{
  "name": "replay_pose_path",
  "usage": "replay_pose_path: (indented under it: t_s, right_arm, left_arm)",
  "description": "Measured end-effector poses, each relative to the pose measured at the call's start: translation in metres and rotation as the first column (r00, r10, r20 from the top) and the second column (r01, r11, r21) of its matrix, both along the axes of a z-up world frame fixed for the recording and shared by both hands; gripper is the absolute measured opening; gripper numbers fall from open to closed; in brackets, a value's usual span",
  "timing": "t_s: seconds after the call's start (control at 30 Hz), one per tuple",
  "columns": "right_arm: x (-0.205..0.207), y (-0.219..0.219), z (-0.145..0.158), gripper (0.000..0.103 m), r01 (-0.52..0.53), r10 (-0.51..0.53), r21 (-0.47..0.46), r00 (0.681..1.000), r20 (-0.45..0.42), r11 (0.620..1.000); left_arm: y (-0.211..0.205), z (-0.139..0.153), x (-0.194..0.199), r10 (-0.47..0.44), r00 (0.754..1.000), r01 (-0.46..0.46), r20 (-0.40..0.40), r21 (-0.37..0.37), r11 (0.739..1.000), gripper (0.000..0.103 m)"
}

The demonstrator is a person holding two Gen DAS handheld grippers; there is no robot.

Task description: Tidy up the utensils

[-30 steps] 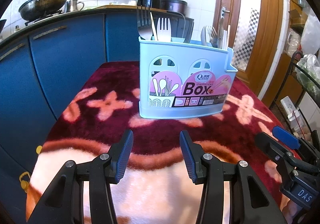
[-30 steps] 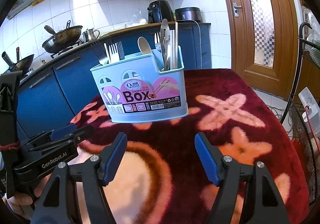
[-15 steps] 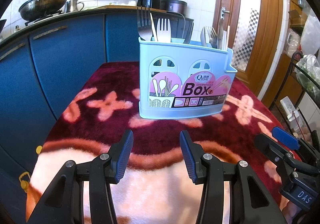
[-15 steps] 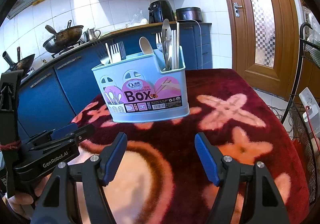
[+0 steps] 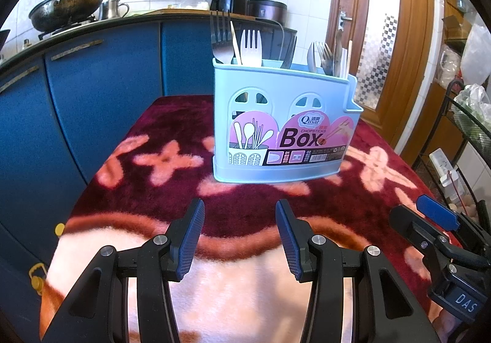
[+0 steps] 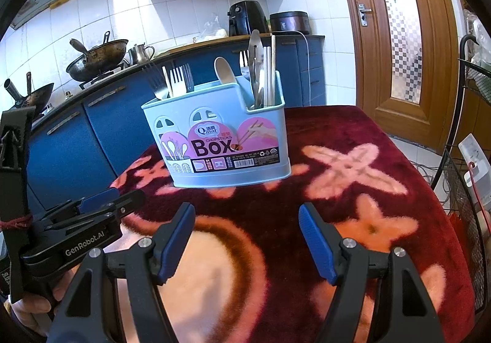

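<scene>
A light blue utensil box with a pink "Box" label stands upright on the dark red flowered cloth; it also shows in the right wrist view. Forks stand in its left compartment, spoons and chopsticks in its right one. A wooden spoon and chopsticks show from the right. My left gripper is open and empty, short of the box. My right gripper is open and empty, also short of it.
The cloth-covered table drops off at the left and right edges. Blue cabinets with a wok stand behind. A wooden door is at the right, a wire rack beside the table.
The right wrist view has drifted slightly, so the box sits a little further right in it. Both grippers stay open and the left has not moved.
</scene>
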State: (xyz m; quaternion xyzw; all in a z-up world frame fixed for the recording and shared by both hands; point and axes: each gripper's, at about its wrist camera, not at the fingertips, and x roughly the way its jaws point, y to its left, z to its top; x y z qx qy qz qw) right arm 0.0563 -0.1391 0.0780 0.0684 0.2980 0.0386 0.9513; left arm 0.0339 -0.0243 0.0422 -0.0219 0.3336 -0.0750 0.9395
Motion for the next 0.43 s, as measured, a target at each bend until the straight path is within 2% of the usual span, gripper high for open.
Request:
replay_pose_path:
  t_s: [0.43]
  right_arm:
    - [0.0000,-0.0008,-0.0005,0.073,0.000,0.000,0.001,1.000,0.000,1.000]
  left_arm:
    - [-0.0004,0.0019,-0.0012,0.002,1.000,-0.002,-0.003,-0.002,1.000,0.050]
